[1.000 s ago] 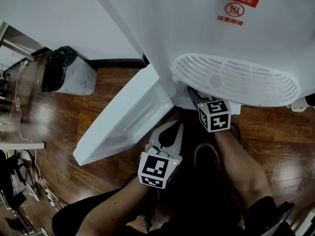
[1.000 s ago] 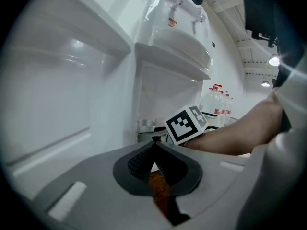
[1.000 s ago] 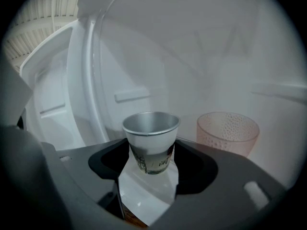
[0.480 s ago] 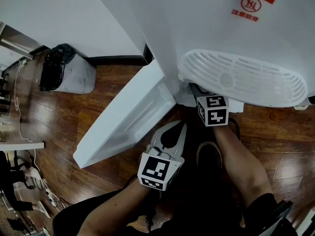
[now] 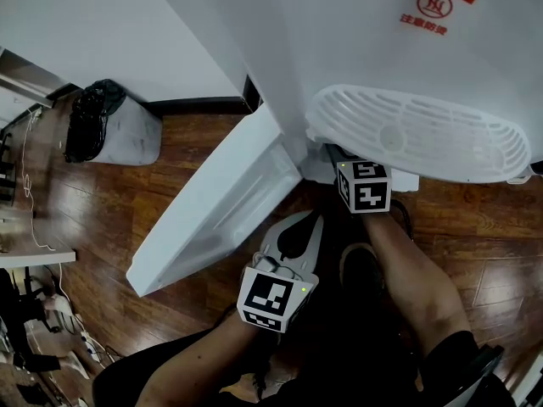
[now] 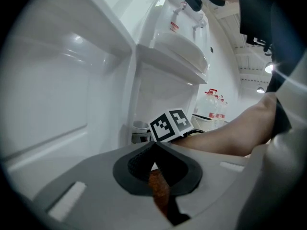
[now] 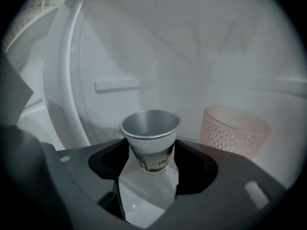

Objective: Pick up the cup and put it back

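- Head view: the right gripper [image 5: 363, 186] is reaching under the drip tray [image 5: 416, 138] of the white dispenser [image 5: 356, 58] and into its lower cabinet, where its jaws are out of sight. The left gripper [image 5: 310, 220] is hanging in front of the dispenser, just beside the open cabinet door [image 5: 216, 206]. A bin [image 5: 114, 130] is standing well off to the dispenser's left.
- Left gripper view: the left gripper [image 6: 154, 145] is pressing its jaw tips together on nothing. It is pointing towards the dispenser's cabinet, with the right gripper's marker cube [image 6: 170, 124] showing just ahead.
- Right gripper view: inside the dispenser's cabinet, the right gripper [image 7: 151, 152] is clamping its jaws on both sides of the upright paper cup [image 7: 150, 138]. A pink dimpled cup [image 7: 234, 128] is standing near it on the right, apart from it.
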`<state>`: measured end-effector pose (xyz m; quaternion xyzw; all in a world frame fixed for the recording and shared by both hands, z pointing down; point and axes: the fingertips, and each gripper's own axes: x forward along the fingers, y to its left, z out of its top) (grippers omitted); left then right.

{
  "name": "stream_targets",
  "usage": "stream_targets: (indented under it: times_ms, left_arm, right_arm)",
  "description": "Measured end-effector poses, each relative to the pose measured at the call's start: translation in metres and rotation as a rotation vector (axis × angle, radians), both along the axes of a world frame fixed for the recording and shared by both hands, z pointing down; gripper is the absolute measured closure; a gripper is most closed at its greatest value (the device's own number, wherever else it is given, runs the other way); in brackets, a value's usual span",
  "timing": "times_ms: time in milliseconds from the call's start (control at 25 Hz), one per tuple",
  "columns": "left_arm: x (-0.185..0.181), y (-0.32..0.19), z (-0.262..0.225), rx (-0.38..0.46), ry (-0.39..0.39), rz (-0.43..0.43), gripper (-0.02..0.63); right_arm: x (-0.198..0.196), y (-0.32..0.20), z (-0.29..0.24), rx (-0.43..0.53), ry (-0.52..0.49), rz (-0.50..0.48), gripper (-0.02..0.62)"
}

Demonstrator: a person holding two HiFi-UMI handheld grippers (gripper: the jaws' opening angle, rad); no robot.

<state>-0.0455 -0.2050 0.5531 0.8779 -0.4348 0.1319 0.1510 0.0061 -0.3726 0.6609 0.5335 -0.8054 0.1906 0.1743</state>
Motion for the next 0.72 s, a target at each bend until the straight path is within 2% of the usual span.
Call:
stream_targets:
  times_ms: [240,720]
  left_arm:
    - [0.0006,0.0034,-0.0005,-0.008,0.006,0.001,0.605]
    - [0.0031,0.0056,-0.0002,-0.021,0.005,0.003,0.605]
  right_arm:
    - [-0.0006,0.0001,0.0006,0.001,0.017,-0.038,0.293]
    - [-0.0016,0.0048,0.0018,-0.015,0.041,-0.052,0.293]
